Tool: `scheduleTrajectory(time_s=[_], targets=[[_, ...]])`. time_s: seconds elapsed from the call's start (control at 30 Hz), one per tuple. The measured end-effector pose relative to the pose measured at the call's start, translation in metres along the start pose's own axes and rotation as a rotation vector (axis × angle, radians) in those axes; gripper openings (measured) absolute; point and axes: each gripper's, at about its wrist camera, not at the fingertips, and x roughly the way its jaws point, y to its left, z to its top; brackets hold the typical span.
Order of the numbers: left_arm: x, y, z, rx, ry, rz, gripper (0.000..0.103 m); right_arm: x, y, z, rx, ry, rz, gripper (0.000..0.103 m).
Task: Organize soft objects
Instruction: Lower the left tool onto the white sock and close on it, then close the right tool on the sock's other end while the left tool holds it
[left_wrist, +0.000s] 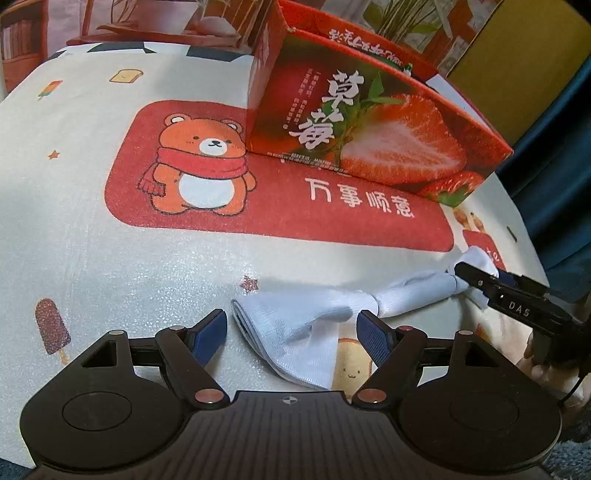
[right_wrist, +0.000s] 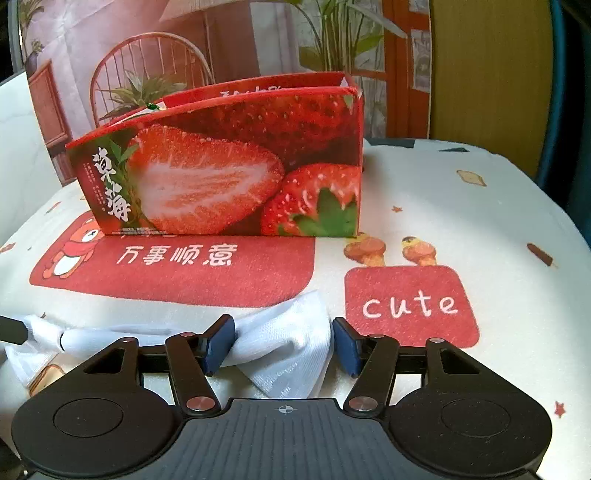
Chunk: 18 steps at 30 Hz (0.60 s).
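A white sock (left_wrist: 295, 325) lies stretched along the near part of the printed cloth. My left gripper (left_wrist: 293, 332) is open, its blue pads on either side of the sock's cuff end. My right gripper (right_wrist: 283, 343) is open around the other end of the sock (right_wrist: 284, 343). In the left wrist view the right gripper (left_wrist: 476, 277) sits over the sock's far end. An open red strawberry box (left_wrist: 369, 125) stands behind the sock; it also shows in the right wrist view (right_wrist: 229, 166).
The table is covered by a cream cloth (left_wrist: 110, 258) with a bear panel and a red "cute" patch (right_wrist: 410, 306). A yellow board (right_wrist: 487, 74) and dark curtain stand at the back right. The table edge drops off on the right.
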Motion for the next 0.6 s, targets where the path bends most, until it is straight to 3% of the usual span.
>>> scheduleTrajectory(time_s=[0.3,0.4,0.43,0.53,0.6], targets=[[0.006,-0.004,0.001,0.031,0.003,0.012,0.079,0.002,0.0,0.0,-0.002,0.003,0.003,0.055],[0.008,-0.009,0.0,0.083,-0.012,0.038,0.076,0.003,0.002,0.0,-0.009,0.004,0.0,0.055],[0.009,-0.011,0.0,0.105,-0.02,0.053,0.069,0.003,0.002,0.0,-0.011,0.005,0.0,0.055],[0.012,-0.019,0.0,0.186,-0.042,0.137,0.035,0.004,0.001,0.001,-0.011,0.013,0.004,0.054],[0.011,-0.014,0.003,0.157,-0.046,0.119,0.031,0.004,0.001,0.002,-0.01,0.019,0.015,0.051]])
